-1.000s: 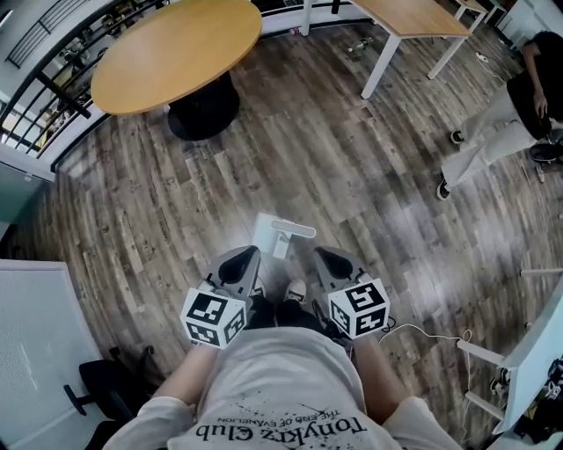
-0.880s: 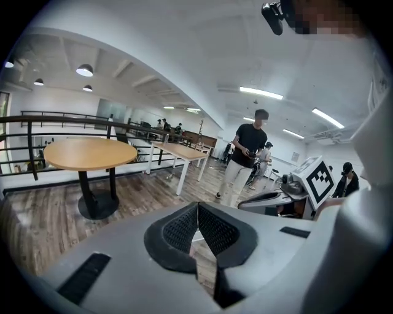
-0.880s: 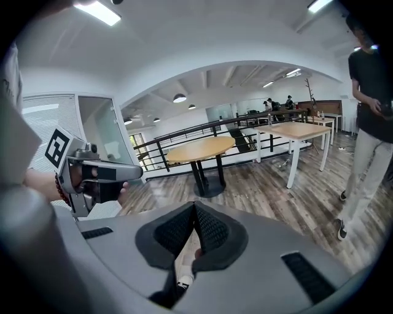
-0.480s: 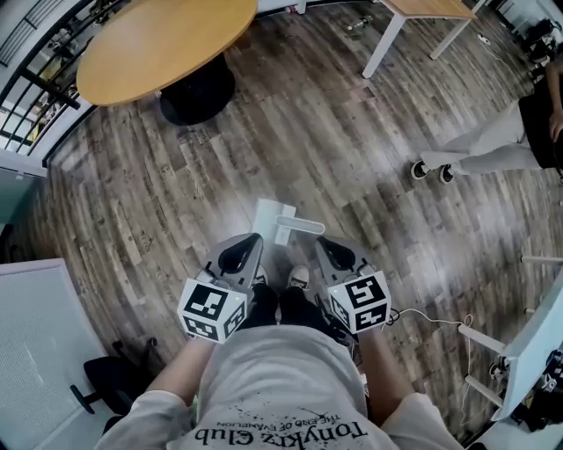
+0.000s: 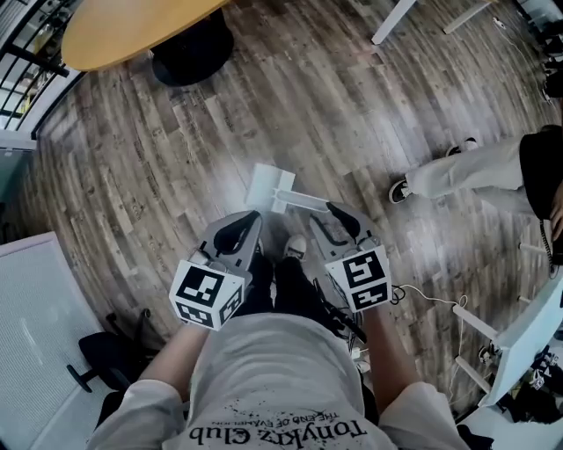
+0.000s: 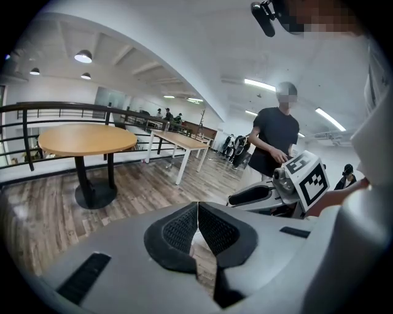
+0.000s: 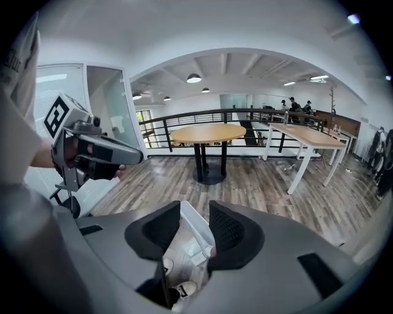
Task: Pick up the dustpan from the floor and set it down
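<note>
The white dustpan (image 5: 271, 186) lies on the wood floor just ahead of my shoes, its handle (image 5: 303, 201) pointing right. My left gripper (image 5: 254, 216) hovers at its near left side; its pads (image 6: 184, 228) meet at the tip with nothing in them, so it is shut. My right gripper (image 5: 334, 211) hangs over the handle end. Its jaws have just been opening and stand apart. In the right gripper view the dustpan (image 7: 191, 244) shows on the floor through the gap of the right gripper (image 7: 194, 207), and no pad presses on it.
A round wooden table (image 5: 132, 26) on a black foot stands far left, with a white desk leg (image 5: 391, 22) beyond. A person (image 5: 493, 167) stands at the right. A thin cable (image 5: 431, 306) runs over the floor, and a white panel (image 5: 35, 334) is at my left.
Both grippers have sunk toward the floor and closed in on the dustpan. The person at the right has stepped nearer.
</note>
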`<state>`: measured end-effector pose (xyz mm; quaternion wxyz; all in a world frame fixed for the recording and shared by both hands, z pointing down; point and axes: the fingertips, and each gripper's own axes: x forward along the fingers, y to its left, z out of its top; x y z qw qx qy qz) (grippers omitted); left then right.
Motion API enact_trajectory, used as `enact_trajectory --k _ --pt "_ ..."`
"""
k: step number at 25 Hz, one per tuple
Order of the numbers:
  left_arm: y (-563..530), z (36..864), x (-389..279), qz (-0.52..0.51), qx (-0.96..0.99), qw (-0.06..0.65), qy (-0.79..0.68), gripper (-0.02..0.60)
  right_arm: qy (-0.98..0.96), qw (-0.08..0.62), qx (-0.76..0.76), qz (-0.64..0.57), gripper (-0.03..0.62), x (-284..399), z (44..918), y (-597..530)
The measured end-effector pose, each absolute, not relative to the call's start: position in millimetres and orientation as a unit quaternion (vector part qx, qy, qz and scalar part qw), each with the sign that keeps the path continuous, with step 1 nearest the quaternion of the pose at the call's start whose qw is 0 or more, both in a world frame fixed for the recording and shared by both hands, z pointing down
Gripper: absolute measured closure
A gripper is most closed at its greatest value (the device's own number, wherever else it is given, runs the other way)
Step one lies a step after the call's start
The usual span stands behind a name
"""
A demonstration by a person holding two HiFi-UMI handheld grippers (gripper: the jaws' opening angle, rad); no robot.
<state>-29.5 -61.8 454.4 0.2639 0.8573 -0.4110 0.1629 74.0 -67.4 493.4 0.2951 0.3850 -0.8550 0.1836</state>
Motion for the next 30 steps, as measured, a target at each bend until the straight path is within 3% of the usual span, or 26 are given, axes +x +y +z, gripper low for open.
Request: enact_trajectory --k 13,30 --pt "-67 484 -38 0.174 0.840 0.287 -0.426 0.557 -0.859 0.387 0.304 0.144 0.364 71 559 -76" --pt "-59 499 -51 0.173 0.825 0.312 -0.437 0.557 -0.867 0.459 0.183 0.063 0.362 45 614 -81"
